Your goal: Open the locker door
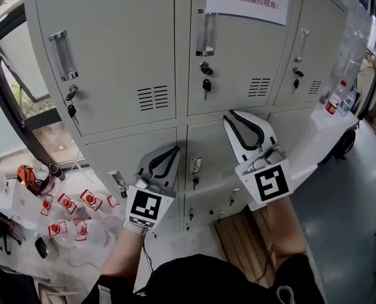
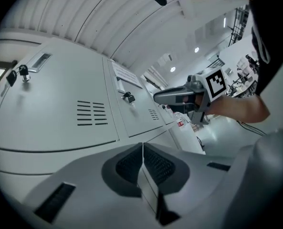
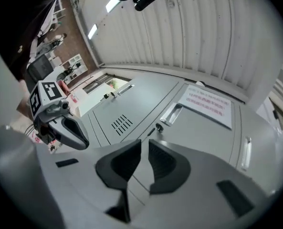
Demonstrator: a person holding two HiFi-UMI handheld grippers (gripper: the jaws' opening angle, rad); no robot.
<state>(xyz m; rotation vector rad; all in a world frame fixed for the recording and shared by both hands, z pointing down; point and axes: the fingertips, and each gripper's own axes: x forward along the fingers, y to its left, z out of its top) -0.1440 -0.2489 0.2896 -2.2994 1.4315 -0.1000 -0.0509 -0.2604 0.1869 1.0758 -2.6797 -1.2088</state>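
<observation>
The door [image 1: 238, 62] is the top middle one and it is closed, so the right gripper [image 1: 236, 114], open just a crack and holding nothing, should spread wide and pull the handle [image 1: 207, 33] gently, while the left gripper [image 1: 174, 150], pressed together and empty, hangs lower.

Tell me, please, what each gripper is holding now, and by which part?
Nothing is held: the left gripper and the right gripper both have empty jaws.

Industrial workspace: metal lockers [image 1: 124, 56], corrugated ceiling [image 3: 203, 32]
</observation>
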